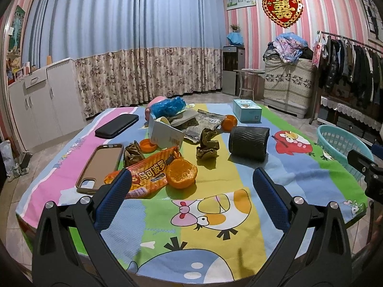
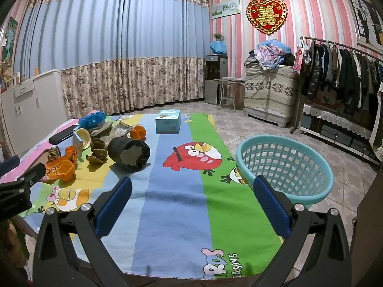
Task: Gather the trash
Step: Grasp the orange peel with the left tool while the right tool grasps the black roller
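Note:
Trash lies on the cartoon tablecloth (image 1: 215, 186): an orange snack wrapper (image 1: 146, 174), an orange peel half (image 1: 182, 173), crumpled brown paper (image 1: 207, 148) and another wad (image 1: 132, 154), an orange cap (image 1: 148, 145), a clear wrapper (image 1: 203, 126), a blue plastic bag (image 1: 168, 106). My left gripper (image 1: 191, 186) is open and empty, just short of the wrapper and peel. My right gripper (image 2: 191, 189) is open and empty over bare cloth, with the teal basket (image 2: 284, 167) at the table's right edge. The peel (image 2: 65, 169) and brown paper (image 2: 98, 153) show far left there.
Two phone cases (image 1: 100, 165) (image 1: 117, 125), a black ribbed roll (image 1: 249, 143), a white carton (image 1: 165, 135), a blue box (image 1: 247, 110) and a whole orange (image 1: 229, 122) also lie on the table. Cabinets stand left, a clothes rack right.

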{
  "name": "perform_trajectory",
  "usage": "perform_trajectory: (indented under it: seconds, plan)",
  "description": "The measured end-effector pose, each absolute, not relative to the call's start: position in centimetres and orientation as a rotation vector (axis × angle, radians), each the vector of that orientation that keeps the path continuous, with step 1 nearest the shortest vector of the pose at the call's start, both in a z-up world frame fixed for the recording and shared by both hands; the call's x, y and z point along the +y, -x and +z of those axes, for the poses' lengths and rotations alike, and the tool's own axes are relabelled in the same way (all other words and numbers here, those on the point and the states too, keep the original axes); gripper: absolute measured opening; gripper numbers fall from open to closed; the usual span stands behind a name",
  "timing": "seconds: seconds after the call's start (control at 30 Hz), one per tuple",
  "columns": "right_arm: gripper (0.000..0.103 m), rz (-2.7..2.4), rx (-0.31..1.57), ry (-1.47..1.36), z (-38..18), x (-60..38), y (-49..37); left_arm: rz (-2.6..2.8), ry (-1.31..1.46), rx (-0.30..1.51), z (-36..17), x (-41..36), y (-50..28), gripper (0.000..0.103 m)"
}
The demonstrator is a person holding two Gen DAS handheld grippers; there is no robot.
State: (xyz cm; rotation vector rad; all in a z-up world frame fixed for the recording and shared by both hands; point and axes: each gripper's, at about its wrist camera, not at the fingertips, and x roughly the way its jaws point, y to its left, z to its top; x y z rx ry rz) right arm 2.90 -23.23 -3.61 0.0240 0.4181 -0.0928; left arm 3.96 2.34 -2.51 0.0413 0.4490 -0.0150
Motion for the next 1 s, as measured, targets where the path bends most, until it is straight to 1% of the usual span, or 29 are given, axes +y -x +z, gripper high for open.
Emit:
perform_trajectory:
  seconds: [0.37,0.8,0.83,0.9,0.93,1.0]
  plan:
    - [0.099,-0.133,0.424,-0.033,-3.4,-23.9,-3.7,-0.042,-0.004,0.533,-3.5,3.8,-7.4,0.098]
    - [0.099,-0.158,0.653,-0.127,-5.8,-25.9,-8.5,0.004,-0.038,0.706,-6.0,4.2,-14.2,0.097]
    - [0.099,-0.15,0.668,-0.135,-6.0,-25.9,-8.8,-0.004,-0.031,0.721,-6.2,4.2,-14.6,0.095]
    - [0.099,-0.14,0.684,-0.138,-6.2,-25.9,-9.5,-0.026,-0.023,0.756,-6.8,4.2,-15.3,0.081]
    - [0.099,-0.131,0.693,-0.138,-6.2,-25.8,-9.8,-0.036,-0.023,0.776,-7.1,4.1,-15.7,0.078]
    - [0.099,-0.121,0.698,-0.136,-6.2,-25.5,-10.2,-0.05,-0.013,0.801,-7.5,4.1,-16.2,0.066]
